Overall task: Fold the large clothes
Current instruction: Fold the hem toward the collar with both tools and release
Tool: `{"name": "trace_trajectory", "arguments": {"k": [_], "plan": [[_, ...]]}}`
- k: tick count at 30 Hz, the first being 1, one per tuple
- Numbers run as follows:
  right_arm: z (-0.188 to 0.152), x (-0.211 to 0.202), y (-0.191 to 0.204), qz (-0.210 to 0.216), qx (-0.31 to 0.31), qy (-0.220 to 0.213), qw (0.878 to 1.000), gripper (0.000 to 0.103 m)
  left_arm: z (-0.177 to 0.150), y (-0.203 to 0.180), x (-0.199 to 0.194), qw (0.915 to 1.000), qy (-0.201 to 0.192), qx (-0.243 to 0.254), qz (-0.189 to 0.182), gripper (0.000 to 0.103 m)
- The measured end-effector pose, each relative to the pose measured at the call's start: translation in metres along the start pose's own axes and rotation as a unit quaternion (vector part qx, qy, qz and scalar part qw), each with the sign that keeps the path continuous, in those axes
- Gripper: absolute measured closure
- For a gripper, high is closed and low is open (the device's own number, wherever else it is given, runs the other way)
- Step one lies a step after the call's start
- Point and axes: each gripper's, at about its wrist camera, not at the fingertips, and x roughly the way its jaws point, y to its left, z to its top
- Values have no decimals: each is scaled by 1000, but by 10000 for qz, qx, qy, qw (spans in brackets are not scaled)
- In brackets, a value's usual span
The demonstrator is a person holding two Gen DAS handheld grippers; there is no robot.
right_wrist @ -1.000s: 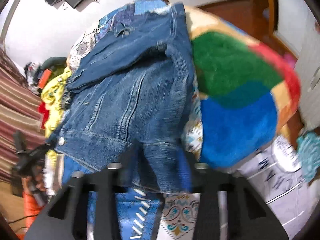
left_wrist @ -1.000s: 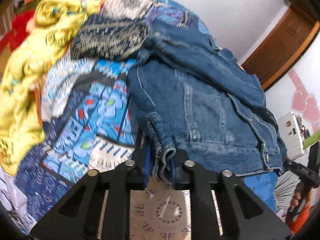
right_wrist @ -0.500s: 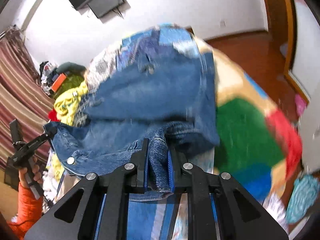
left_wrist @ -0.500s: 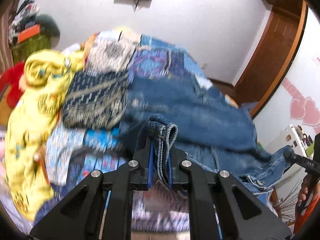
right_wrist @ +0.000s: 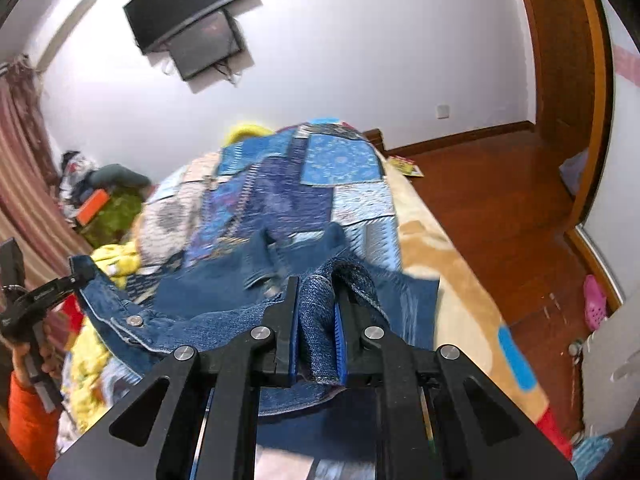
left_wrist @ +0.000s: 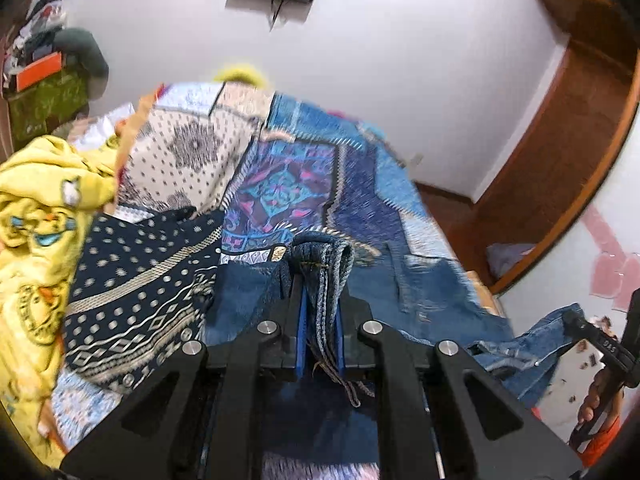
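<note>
While both ends are pinched, the scene reads as follows.

Left hand-held gripper (left_wrist: pixel 320 312): clenched on a bunched hem of the denim jacket (left_wrist: pixel 432 300), with a frayed thread trailing below the blue pads.

Right hand-held gripper (right_wrist: pixel 317 320): clenched on another bunched fold of the same jacket, the cloth wedged thick between its fingers.

Where the jacket is: lifted at both gripped ends, its middle draping down over the patchwork quilt (left_wrist: pixel 280 192) on the bed; a snap button (right_wrist: pixel 134 321) shows on the edge toward the left hand.

Key relation: the jacket's long axis runs across from one gripper to the other, and the bulk of the cloth lies forward of and below both, toward the far end of the bed. Neither hand looks nearer to the bulk; they seem level.

Likely step: carrying the held edge forward over the body to make a fold, judged from the raised grip.

Risk: the patterned dark cloth (left_wrist: pixel 140 280) and yellow blanket (left_wrist: pixel 36 216) lie just beside on the left and could snag.
</note>
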Motion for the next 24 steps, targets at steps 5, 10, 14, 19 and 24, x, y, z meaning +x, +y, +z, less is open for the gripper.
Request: {"name": "trace_trajectory", "arguments": {"k": [5, 10, 14, 19, 24], "plan": [[5, 71, -24, -236, 263, 451, 9984, 91, -5, 14, 83, 9977, 551, -90, 391, 93], [-3, 112, -46, -302, 478, 1034, 9930, 90, -23, 21, 119, 9945, 791, 142, 665, 89], [0, 104, -53, -157, 552, 1202, 9911, 86, -17, 12, 115, 9910, 953, 563, 755, 85], [20, 78, -51, -102, 573, 1152, 9916, 86, 2, -4, 81, 9864, 715, 995, 1099, 45], [35, 54, -41, -793, 198, 1039, 9912, 73, 26, -9, 33, 9870, 251, 1023, 1211, 34]]}}
